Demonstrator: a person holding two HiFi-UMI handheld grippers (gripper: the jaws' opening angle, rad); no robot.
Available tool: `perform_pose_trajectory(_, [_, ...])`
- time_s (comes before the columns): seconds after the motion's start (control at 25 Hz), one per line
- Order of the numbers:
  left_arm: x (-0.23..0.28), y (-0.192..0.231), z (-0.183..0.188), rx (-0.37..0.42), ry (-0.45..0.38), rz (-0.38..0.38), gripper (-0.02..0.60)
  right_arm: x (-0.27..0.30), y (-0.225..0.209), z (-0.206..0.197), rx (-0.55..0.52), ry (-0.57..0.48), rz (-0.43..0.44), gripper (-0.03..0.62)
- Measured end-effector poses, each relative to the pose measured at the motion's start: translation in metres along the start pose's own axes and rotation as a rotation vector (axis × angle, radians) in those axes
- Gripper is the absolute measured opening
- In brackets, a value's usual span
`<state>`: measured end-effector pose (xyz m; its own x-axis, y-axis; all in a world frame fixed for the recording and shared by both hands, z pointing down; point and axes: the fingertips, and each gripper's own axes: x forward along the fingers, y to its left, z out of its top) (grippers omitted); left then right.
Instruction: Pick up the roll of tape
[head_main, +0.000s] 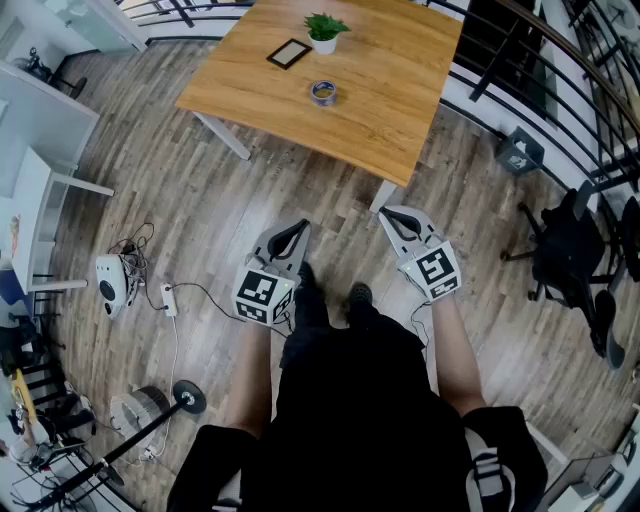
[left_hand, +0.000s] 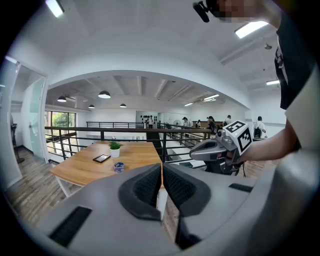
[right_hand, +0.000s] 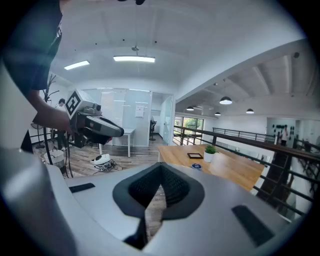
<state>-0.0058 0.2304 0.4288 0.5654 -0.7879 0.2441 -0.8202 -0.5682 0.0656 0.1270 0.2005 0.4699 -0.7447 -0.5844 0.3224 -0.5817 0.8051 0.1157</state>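
Grippers nearest, held low in front of the person's legs over the plank floor (head_main: 200, 190): left gripper (head_main: 299, 226) with fingers (left_hand: 148, 186) pressed together, ribbed pads meeting, nothing between; right gripper (head_main: 391, 213) likewise, fingers (right_hand: 176, 189) closed tip to tip on nothing. Both tipped slightly downward, noses angled a little toward each other and toward the table (head_main: 400, 110) ahead.

Next, a stretch of bare floor between the fingertips and the table's near edge. No reach from this stance, by the look of it: probably a step forward first, then an opening of the fingers before any grasp.

Farther on, roll of tape (head_main: 323, 93) lying flat on the wooden table, hole upward, well apart from both grippers. Round from above, so no long axis to line up with; any side of the ring equally fair for a pinch. Along the left gripper's aim, roll off to the left of the fingers; along the right gripper's aim, off to the right. Hence roughly between the two lines of aim, neither hand clearly nearer.

Beyond the roll, a dark phone-like slab (head_main: 288, 53) and a small potted plant (head_main: 325, 30), both clear of the tape.
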Motion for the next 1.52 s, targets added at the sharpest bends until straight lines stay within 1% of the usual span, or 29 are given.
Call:
perform_pose_trajectory(0.12, [-0.001, -0.007, 0.001, -0.007, -0.007, -0.002, 0.029, -0.004, -0.001, -0.006, 0.004, -0.009, 0.0, 0.008])
perform_pose_trajectory(0.32, [0.0, -0.016, -0.006, -0.005, 0.012, -0.003, 0.029, -0.011, -0.002, -0.01, -0.008, 0.008, -0.008, 0.008])
perform_pose_trajectory(0.6, [0.009, -0.025, -0.003, 0.005, 0.007, -0.017, 0.029, -0.016, 0.003, -0.016, -0.033, 0.036, 0.016, 0.008])
perform_pose_trajectory(0.72, [0.013, -0.03, 0.0, 0.013, 0.004, -0.021, 0.029, -0.019, -0.003, -0.017, -0.029, 0.038, 0.012, 0.008])
perform_pose_trajectory(0.92, [0.014, -0.036, 0.0, 0.012, 0.005, -0.03, 0.028, -0.022, -0.004, -0.016, -0.031, 0.04, 0.032, 0.006])
perform_pose_trajectory(1.16, [0.011, -0.039, -0.004, 0.004, 0.007, -0.015, 0.028, -0.02, -0.004, -0.018, -0.045, 0.033, 0.035, 0.008])
perform_pose_trajectory(1.28, [0.012, -0.046, -0.007, -0.013, -0.001, -0.027, 0.028, -0.018, -0.001, -0.021, -0.064, 0.051, 0.047, 0.008])
perform_pose_trajectory(1.4, [0.014, -0.053, -0.008, -0.006, -0.002, -0.046, 0.029, -0.017, 0.001, -0.02, -0.07, 0.043, 0.053, 0.008])
perform_pose_trajectory(1.52, [0.016, -0.059, -0.008, 0.008, -0.009, -0.059, 0.031, -0.017, 0.001, -0.019, -0.068, 0.028, 0.049, 0.028])
